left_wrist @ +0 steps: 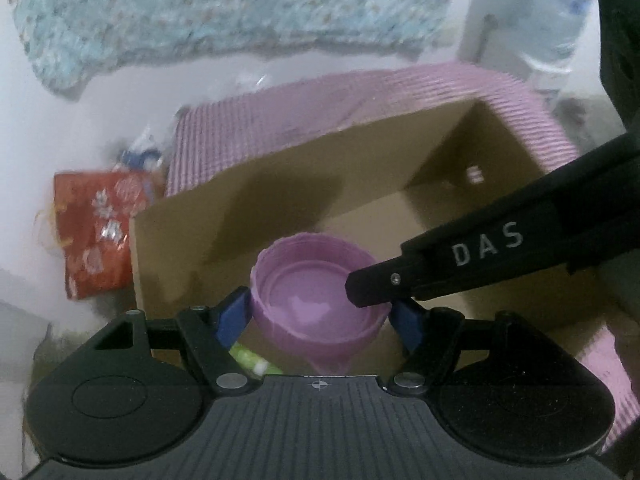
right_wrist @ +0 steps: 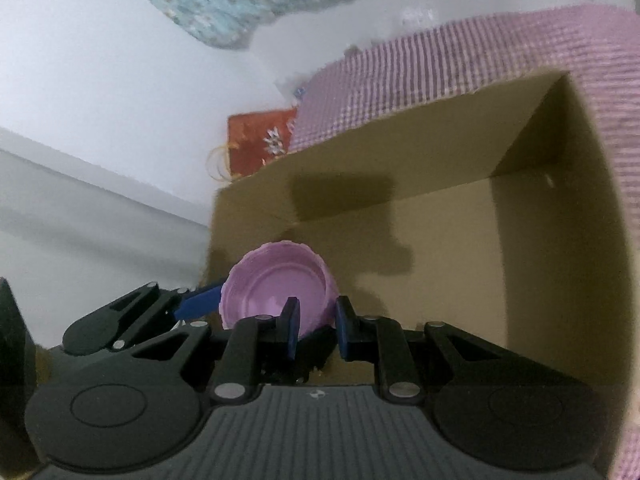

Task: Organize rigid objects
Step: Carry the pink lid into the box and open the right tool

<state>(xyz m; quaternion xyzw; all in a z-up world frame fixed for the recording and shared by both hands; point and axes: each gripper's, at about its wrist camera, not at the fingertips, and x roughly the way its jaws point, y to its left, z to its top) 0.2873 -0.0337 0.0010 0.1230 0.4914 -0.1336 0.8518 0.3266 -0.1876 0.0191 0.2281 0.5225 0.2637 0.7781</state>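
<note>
A lilac plastic bowl [left_wrist: 320, 300] hangs over the open cardboard box [left_wrist: 240, 208], its hollow side facing the camera. My left gripper [left_wrist: 320, 318] is shut on it, with a blue pad [left_wrist: 232, 316] pressed against each side. The right gripper's black finger [left_wrist: 376, 284] comes in from the right and rests on the bowl's rim. In the right wrist view, my right gripper [right_wrist: 318, 328] is nearly closed, pinching the near edge of the bowl [right_wrist: 276, 284]. The left gripper's blue finger [right_wrist: 200, 304] touches the bowl's left side. Beyond the bowl lies the box's brown floor [right_wrist: 440, 240].
The box has pink ribbed flaps [left_wrist: 360, 96] folded outward. A red printed packet [left_wrist: 96, 232] lies left of the box on the white surface. A blue-patterned cloth [left_wrist: 200, 8] lies at the back and a pale bottle-like item [left_wrist: 540, 20] at the back right. Something green [left_wrist: 252, 360] shows under the left finger.
</note>
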